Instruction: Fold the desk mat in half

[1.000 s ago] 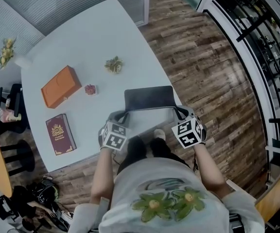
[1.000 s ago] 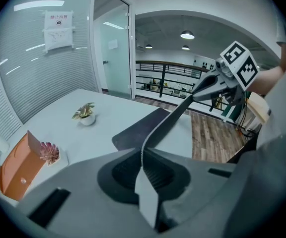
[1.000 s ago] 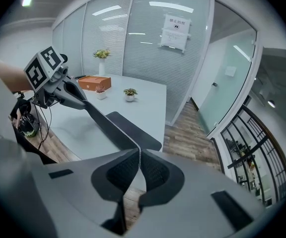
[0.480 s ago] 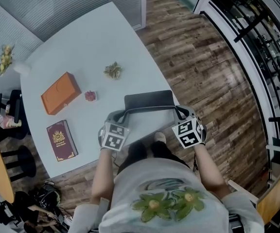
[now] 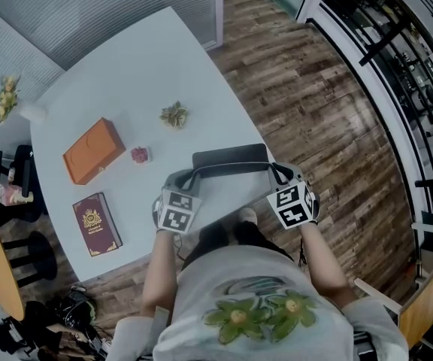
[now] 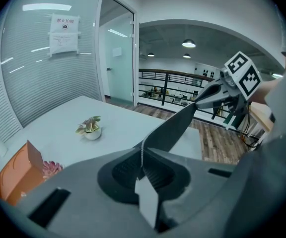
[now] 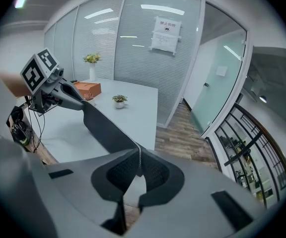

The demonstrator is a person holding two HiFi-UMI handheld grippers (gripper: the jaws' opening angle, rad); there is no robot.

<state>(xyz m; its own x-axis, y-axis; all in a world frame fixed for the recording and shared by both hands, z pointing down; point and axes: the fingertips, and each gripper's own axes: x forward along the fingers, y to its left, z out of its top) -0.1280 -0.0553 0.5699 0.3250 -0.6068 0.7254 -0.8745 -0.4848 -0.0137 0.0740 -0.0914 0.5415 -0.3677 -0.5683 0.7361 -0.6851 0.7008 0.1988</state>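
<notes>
Desk mat [image 5: 229, 156]: you hold it by two near corners. Your left claw [image 6: 142, 155] pinches tight on left corner, your right claw [image 7: 139, 157] on right corner. Held edge is raised and stretches between claws, over near right part of counter [image 5: 126, 66]. Further left on counter: pink flower [image 5: 140, 154], small plant [image 5: 174, 114], orange box [image 5: 94, 150], red book [image 5: 96, 224].
</notes>
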